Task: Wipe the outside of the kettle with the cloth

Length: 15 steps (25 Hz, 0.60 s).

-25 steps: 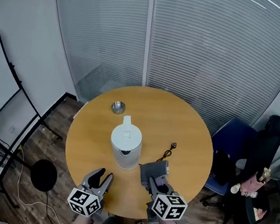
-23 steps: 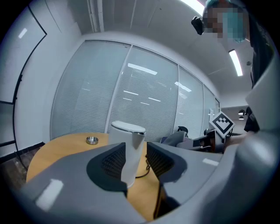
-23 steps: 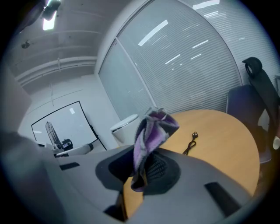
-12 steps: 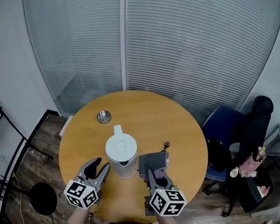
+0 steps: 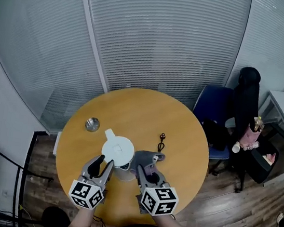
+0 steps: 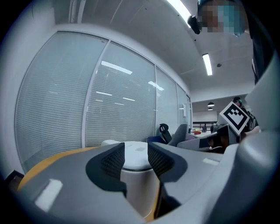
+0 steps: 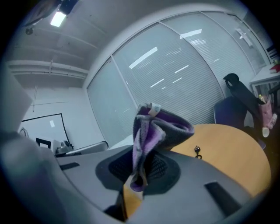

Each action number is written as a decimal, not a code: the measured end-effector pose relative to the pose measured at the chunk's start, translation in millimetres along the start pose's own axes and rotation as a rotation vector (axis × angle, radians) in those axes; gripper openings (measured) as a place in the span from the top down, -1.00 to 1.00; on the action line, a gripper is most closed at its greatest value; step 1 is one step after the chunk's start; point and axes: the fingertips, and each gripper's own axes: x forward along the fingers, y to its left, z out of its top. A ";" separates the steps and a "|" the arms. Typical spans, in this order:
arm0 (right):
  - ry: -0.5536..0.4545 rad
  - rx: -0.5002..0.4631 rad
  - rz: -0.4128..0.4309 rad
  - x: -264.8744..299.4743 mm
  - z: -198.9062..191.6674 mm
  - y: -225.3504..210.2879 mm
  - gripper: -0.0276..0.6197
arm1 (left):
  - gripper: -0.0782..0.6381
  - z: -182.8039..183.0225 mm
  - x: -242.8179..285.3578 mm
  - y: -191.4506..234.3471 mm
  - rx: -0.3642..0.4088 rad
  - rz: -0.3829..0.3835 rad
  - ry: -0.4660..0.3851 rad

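One white kettle (image 5: 117,150) stands upright with its lid down on the round wooden table (image 5: 183,121), on the near half and a bit left of centre, spout pointing to the far left. The cloth (image 5: 147,157), grey outside and purple inside, is just right of the kettle, bunched up and lifted off the tabletop. Whether it touches the kettle wall can't be told from the head view. The right gripper (image 5: 147,172) is clamped on the cloth. In the right gripper view the jaws pinch its lower folds, and the cloth (image 7: 151,131) stands up above the right gripper (image 7: 139,168) with a small tag at the top.

The left gripper (image 5: 102,161) is at the kettle's near left side, tips close to the body. Its jaws are apart and have just been opening. In the left gripper view nothing sits between the pads (image 6: 113,161), and the kettle (image 6: 139,188) shows in the gap just ahead of the left gripper (image 6: 135,159).

Farther out on the table are a small round metal object (image 5: 92,124), left of and beyond the kettle, and a small black plug with a short cord (image 5: 162,139), right of the kettle. Off the table's right edge are a blue chair (image 5: 213,107) and a black chair (image 5: 247,93) beside it. A glass wall with blinds (image 5: 158,34) runs behind.
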 end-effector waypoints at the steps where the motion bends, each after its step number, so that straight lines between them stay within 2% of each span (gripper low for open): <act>1: -0.002 0.001 -0.010 2.6 -4.3 3.0 0.79 | 0.37 0.0 3.1 -0.1 0.011 -0.021 0.005; 7: 0.029 0.000 -0.077 15.9 -35.9 2.5 0.79 | 0.37 -6.9 16.0 -9.6 0.064 -0.133 0.047; 15: 0.157 0.008 -0.150 32.0 -101.3 -29.8 0.78 | 0.37 -8.8 17.2 -12.5 0.086 -0.154 0.045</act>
